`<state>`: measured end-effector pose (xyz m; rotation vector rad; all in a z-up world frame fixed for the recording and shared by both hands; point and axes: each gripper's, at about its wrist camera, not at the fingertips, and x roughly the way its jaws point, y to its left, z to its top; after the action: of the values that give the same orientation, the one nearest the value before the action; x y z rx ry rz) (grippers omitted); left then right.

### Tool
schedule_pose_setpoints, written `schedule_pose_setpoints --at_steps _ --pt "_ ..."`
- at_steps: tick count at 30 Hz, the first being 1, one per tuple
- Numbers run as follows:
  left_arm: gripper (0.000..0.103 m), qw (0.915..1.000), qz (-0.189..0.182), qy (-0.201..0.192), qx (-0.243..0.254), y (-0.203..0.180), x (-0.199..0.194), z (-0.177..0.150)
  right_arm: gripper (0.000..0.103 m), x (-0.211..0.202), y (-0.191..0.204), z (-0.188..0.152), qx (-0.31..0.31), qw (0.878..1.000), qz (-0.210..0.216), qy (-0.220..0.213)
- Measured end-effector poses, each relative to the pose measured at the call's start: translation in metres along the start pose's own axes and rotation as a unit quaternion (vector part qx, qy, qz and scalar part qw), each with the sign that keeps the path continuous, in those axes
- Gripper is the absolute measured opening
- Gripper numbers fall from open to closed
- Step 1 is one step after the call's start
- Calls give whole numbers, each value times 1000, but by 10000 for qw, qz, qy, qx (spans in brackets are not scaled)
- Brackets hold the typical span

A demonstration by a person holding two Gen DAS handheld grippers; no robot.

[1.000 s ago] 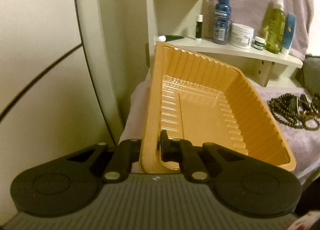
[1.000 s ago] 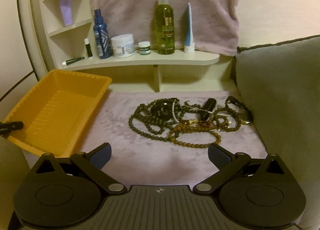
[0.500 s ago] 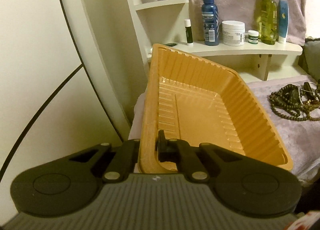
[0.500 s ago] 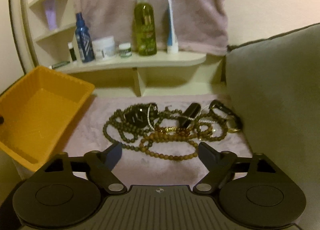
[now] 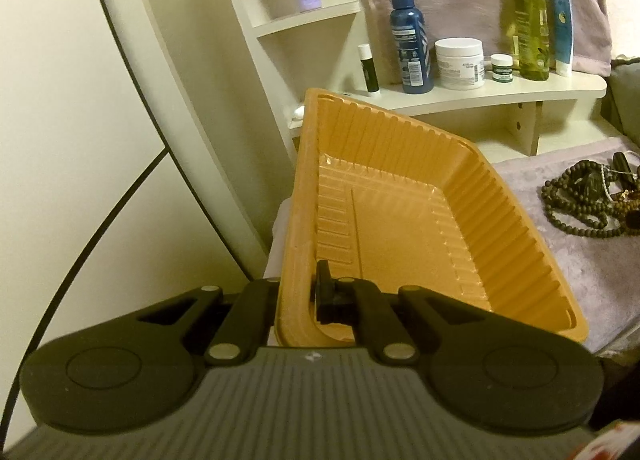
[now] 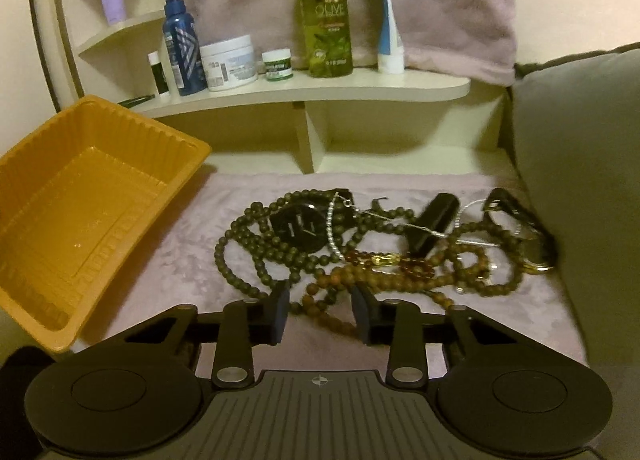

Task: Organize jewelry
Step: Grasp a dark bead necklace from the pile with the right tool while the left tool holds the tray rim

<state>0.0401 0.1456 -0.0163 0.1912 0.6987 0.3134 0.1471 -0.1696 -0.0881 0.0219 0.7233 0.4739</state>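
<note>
Right gripper, jaws closing around the brown bead strand; left gripper clamps the orange tray's near rim.

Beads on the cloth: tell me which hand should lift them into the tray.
Right. Its claw is closing around the brown beads at the pile's near edge. The left claw is shut on the tray wall, holding it tilted beside the pile.

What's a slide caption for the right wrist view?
Right gripper, jaws closing, straddles the brown bead strand in the jewelry pile beside the empty orange tray.
</note>
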Motion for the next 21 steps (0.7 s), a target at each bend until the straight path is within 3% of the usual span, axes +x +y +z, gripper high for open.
schedule_pose_setpoints --at_steps 6,9,10,21 --pt "4 9999 1 -70 105 -3 -2 3 31 20 5 0 126 9997 -134 159" --pt "4 9998 -12 -103 144 -3 -2 4 18 20 5 0 156 9995 -260 99" --pt "4 9998 -17 -114 152 -4 -1 4 8 19 4 1 203 9994 -260 113" --pt "4 9998 -74 -138 110 0 -1 3 7 -38 -3 25 85 9995 -184 -240"
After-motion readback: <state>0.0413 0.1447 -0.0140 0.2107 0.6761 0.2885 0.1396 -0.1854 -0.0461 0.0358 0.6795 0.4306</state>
